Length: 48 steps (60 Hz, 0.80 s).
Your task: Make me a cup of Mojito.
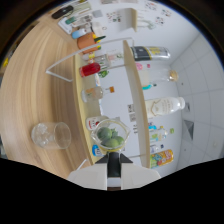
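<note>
A beaker of limes (111,137) is gripped in the jaws of the gripper (114,161); the glass (51,135) on the table (35,80) holds only ice, so mixing is barely begun.

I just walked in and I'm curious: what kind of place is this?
Probably a small drinks-mixing station: bottles stand on a wooden shelf, a bowl of limes sits just ahead of the claw, and an empty glass waits on the wooden counter.
</note>
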Available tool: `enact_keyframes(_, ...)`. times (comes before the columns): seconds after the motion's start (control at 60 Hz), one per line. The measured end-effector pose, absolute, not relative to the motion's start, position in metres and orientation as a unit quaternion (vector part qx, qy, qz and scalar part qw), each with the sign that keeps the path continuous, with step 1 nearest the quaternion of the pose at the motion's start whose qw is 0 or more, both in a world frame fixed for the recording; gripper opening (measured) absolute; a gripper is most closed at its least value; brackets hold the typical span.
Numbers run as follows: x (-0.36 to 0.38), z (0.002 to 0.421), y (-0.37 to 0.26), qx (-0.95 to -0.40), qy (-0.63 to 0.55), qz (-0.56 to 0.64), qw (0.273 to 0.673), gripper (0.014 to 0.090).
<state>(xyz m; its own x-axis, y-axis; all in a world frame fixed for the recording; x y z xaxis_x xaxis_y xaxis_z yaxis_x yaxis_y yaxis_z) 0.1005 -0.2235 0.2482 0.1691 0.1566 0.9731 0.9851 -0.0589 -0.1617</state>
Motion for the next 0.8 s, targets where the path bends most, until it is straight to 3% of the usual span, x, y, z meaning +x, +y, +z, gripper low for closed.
enact_keyframes(0.15, 0.116, 0.265, -0.237, -0.686, -0.345, -0.313, 0.559, 0.0158)
enact_keyframes(0.3, 0.156, 0.245, -0.244, -0.768, -0.2, -0.197, 0.575, 0.0158)
enact_keyframes(0.55, 0.225, 0.144, -0.254, -0.861, -0.041, -0.066, 0.503, 0.0158)
enact_keyframes(0.8, 0.251, 0.057, -0.265, -0.908, 0.006, -0.014, 0.419, 0.0158)
